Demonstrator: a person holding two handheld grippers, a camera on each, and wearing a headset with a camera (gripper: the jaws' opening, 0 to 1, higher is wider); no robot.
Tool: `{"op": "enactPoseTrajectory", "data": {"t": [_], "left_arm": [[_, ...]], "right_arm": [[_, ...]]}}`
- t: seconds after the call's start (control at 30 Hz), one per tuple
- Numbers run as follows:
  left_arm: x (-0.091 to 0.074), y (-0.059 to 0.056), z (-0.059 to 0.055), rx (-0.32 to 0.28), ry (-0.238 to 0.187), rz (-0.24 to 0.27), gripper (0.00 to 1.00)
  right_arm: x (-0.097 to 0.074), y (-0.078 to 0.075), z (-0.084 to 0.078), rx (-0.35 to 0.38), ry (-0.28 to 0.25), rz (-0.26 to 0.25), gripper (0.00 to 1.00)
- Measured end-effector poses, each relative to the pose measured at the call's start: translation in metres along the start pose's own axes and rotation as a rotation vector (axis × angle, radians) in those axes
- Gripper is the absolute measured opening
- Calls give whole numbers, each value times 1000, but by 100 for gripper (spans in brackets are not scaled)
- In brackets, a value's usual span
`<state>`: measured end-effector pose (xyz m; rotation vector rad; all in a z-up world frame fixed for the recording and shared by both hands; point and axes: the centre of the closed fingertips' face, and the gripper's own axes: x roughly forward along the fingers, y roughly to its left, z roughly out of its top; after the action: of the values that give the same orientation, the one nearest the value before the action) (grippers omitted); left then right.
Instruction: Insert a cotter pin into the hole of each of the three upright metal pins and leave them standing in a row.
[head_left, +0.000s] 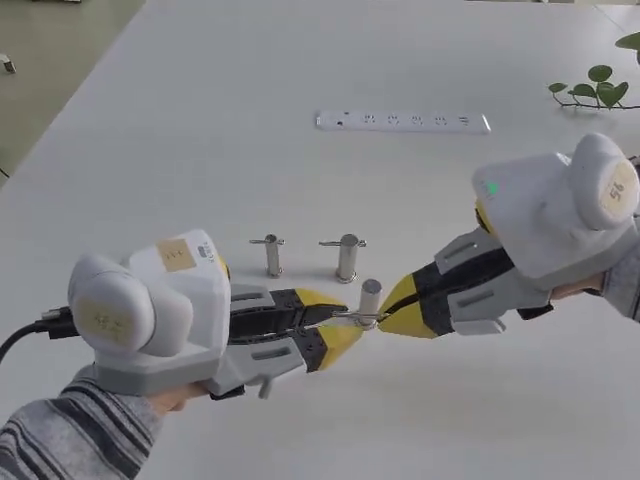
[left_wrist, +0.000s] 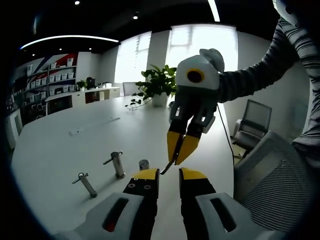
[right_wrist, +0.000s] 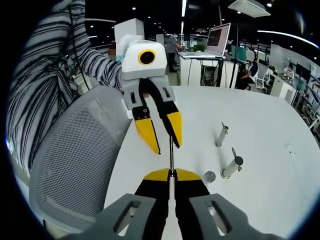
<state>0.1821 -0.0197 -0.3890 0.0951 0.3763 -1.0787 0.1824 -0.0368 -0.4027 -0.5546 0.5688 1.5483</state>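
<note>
One table (head_left: 300, 60), 2 grippers tip to tip above it. L gripper (left_wrist: 170, 173) jaws apart; R gripper (right_wrist: 171, 174) pinched tight. Bare pin (head_left: 370, 297) just beside tips, 2 fitted pins (head_left: 272, 257) (head_left: 347, 260) farther off. Cotter (right_wrist: 171, 150) in R's grip, pointing at L's gap.

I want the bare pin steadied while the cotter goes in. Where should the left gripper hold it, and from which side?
Low on the shaft of the bare pin, level, from the side of the left gripper, opposite the right gripper shut on the cotter pin. The pin stands upright, and the two finished pins carry cotters near the top, so that end should probably stay free.
</note>
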Motion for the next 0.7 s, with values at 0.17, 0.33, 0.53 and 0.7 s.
{"op": "enactPoseTrajectory", "data": {"t": [0.17,0.33,0.53,0.7], "left_arm": [[4,6,-4,4,3,42,21],[11,16,-10,24,20,102,23],[23,26,-17,37,40,173,26],[34,33,-24,40,60,215,26]], "right_arm": [[-4,-8,-10,0,21,-35,0],[-8,-13,-20,8,33,-65,0],[-14,-20,-31,23,38,-90,0],[-16,-22,-39,30,50,-101,0]]}}
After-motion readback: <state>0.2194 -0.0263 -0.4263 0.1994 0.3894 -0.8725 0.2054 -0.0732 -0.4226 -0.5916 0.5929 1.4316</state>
